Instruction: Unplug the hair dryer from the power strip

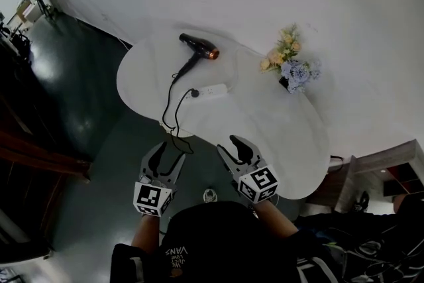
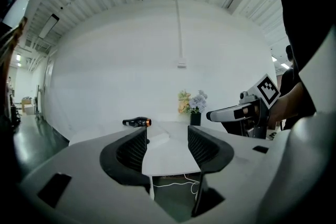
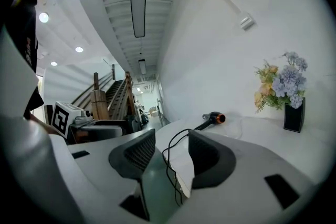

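Note:
A black hair dryer point(image 1: 199, 46) with an orange ring lies at the far side of the white table point(image 1: 291, 142). Its black cord point(image 1: 173, 103) loops over the table's near left edge and comes back to a plug point(image 1: 194, 93) in the white power strip point(image 1: 214, 91). My left gripper point(image 1: 167, 157) hovers off the table's near edge, open and empty. My right gripper point(image 1: 233, 148) is open and empty over that edge. The left gripper view shows the dryer point(image 2: 137, 122) far ahead. In the right gripper view the cord point(image 3: 170, 157) runs between the open jaws and the dryer point(image 3: 212, 119) lies beyond.
A dark vase of pale flowers point(image 1: 290, 64) stands at the table's far right by the white wall. Dark shiny floor point(image 1: 79, 96) lies to the left and under my left gripper. Wooden stairs point(image 3: 102, 94) rise far off in the right gripper view.

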`<state>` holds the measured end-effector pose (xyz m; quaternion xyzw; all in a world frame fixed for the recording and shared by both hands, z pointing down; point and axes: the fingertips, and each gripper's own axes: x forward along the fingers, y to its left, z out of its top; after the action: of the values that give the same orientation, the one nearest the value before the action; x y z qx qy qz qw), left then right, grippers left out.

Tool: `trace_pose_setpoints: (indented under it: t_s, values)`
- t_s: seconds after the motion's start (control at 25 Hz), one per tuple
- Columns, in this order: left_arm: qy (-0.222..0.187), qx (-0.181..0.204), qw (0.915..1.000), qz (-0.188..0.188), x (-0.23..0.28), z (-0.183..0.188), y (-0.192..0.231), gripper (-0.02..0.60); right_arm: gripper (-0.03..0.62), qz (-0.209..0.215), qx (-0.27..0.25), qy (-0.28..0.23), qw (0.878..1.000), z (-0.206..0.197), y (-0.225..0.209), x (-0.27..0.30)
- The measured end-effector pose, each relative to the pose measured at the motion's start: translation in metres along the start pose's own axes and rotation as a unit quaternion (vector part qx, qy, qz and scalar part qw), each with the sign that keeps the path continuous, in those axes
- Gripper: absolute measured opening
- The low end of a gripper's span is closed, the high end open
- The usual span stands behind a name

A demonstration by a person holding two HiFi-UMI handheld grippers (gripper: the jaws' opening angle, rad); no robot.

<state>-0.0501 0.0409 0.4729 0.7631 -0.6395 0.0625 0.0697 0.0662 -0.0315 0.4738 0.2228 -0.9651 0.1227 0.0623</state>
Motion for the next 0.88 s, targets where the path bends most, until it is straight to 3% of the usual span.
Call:
trace_pose_setpoints:
  t_s: [0.24, 0.4, 0.72, 0.88]
  values:
    - [-0.001, 0.005, 0.9997, 0.022, 0.024, 0.003, 0.025, 0.241, 0.181, 0.018, 0.001, 0.002, 1.000, 0.005, -0.019, 0.025]
    - [-0.001, 0.036, 0.9989, 0.029, 0.038, 0.002, 0.045, 0.241, 0.181, 0.017, 0.008, 0.004, 1.000, 0.006, -0.027, 0.040]
    - [0.030, 0.092, 0.9949, -0.028, 0.078, -0.009, 0.085, 0.244, 0.181, -0.011, 0.006, 0.004, 1.000, 0.006, -0.037, 0.085]
    - [0.034, 0.095, 0.9929, -0.063, 0.104, -0.006, 0.105, 0.252, 0.181, -0.027, 0.012, 0.010, 1.000, 0.005, -0.046, 0.114]
